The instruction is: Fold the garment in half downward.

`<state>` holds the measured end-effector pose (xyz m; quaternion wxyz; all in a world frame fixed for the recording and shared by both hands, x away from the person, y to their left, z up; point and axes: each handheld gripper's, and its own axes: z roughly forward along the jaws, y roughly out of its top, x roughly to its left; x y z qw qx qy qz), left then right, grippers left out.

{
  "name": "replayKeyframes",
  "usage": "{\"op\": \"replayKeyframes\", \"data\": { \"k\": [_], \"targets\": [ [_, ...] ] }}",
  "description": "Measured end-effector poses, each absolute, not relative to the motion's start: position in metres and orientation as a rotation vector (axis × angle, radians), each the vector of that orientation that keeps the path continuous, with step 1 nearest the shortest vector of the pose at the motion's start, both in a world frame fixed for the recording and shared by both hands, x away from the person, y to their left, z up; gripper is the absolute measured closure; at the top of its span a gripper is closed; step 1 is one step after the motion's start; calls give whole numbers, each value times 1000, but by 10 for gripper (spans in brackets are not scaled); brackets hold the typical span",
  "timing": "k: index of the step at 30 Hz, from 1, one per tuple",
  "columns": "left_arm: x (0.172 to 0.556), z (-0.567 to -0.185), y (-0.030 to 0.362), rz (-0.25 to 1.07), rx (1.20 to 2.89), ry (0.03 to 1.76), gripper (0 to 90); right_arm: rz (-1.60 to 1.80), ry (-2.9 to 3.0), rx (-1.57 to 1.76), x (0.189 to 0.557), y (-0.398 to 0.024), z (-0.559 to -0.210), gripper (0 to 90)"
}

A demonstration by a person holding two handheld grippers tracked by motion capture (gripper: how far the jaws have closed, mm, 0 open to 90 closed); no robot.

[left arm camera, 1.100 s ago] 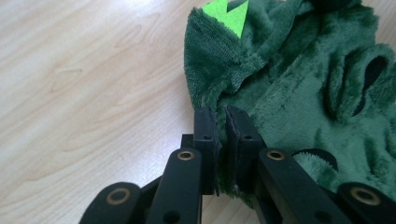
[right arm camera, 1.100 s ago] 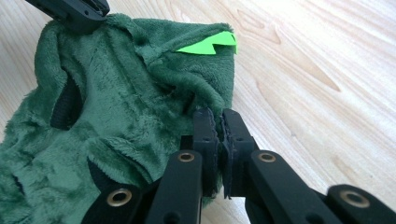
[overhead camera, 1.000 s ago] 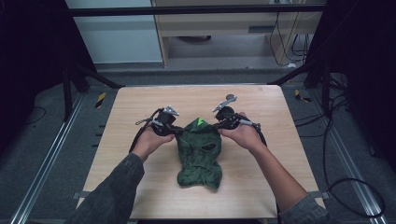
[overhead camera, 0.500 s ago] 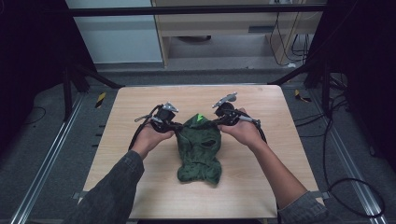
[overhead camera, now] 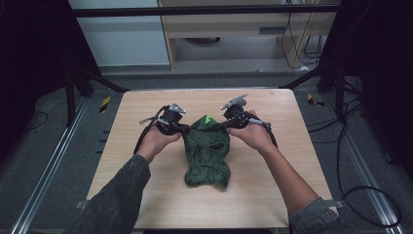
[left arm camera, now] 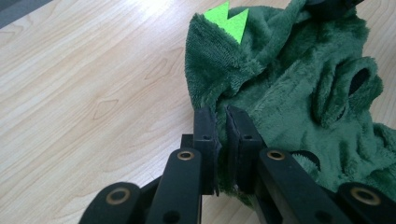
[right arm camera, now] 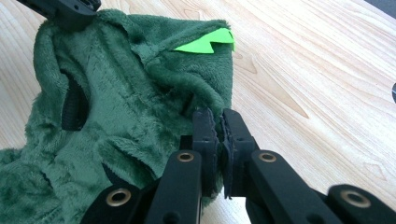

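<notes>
Both grippers have lifted the green plush garment's (overhead camera: 207, 151) top edge slightly off the table (overhead camera: 272, 195), left gripper (left arm camera: 222, 122) and right gripper (right arm camera: 218, 123) jaws each pinching fleece near the lime tag (left arm camera: 227, 19); shallow bites could slip if pulled apart.

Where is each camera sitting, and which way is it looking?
High view: sits above the person's side, looking forward and down at the table; both forearms, the left claw and right claw show.
Left gripper view: rides on the left claw, looking along its black jaws, pinched on the green fleece costume.
Right gripper view: rides on the right claw, looking along its jaws, pinched on the costume's other side.
Shared: all show the bright green spike and wooden tabletop.
</notes>
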<state>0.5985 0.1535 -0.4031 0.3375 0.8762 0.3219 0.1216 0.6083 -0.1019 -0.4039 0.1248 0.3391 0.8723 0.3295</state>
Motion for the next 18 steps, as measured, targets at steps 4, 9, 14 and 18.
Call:
{"op": "replayKeyframes", "data": {
  "k": [4,9,14,18],
  "targets": [
    [599,-402,153,324,2281,836,829,960,2540,988,609,-102,-403,857],
    [601,-401,154,333,2264,846,829,959,2530,990,612,-102,-400,856],
    [603,-399,153,338,2265,848,829,957,2522,986,614,-100,-398,856],
    [604,-396,153,363,2267,842,829,961,2514,989,616,-99,-397,856]
  ]
}}
